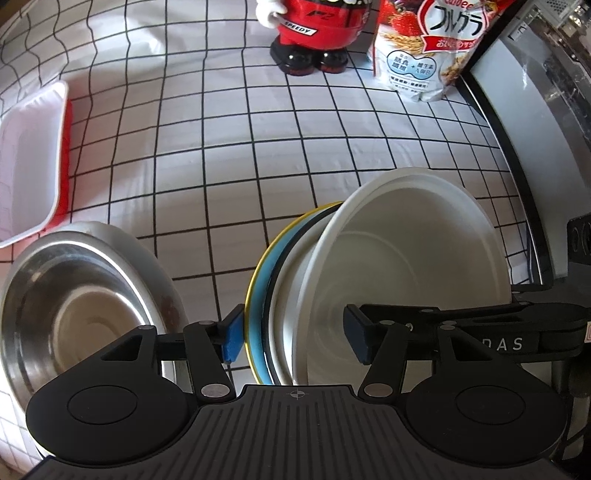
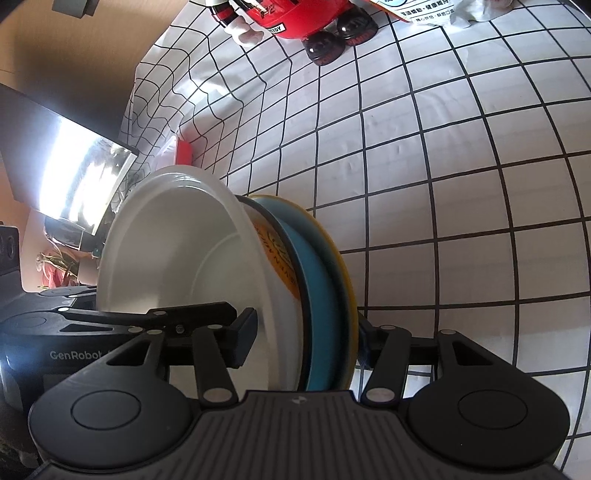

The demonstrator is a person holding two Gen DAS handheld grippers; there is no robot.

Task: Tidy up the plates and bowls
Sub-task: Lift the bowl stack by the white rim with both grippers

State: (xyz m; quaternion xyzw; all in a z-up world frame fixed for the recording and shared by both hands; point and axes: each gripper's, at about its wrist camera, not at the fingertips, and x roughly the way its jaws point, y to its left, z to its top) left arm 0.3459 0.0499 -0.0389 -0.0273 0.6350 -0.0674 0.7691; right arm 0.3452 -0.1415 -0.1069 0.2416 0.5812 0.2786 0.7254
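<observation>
A stack of dishes is held on edge between both grippers: a white bowl [image 1: 406, 258], a white dish with a dark rim behind it, and a blue plate with a yellow rim [image 1: 258, 295]. My left gripper [image 1: 293, 339] spans the stack, its left pad on the blue plate and its right pad inside the bowl. In the right wrist view my right gripper [image 2: 306, 339] grips the same stack, the white bowl [image 2: 177, 243] on its left and the blue plate [image 2: 321, 295] on its right. A steel bowl [image 1: 70, 306] sits on the table at the lower left.
A grid-patterned tablecloth [image 1: 221, 147] covers the table. A white and red tray [image 1: 33, 162] lies at the left. A red toy figure [image 1: 317, 33] and a cereal bag [image 1: 428, 48] stand at the back. A grey appliance [image 1: 535, 129] stands at the right.
</observation>
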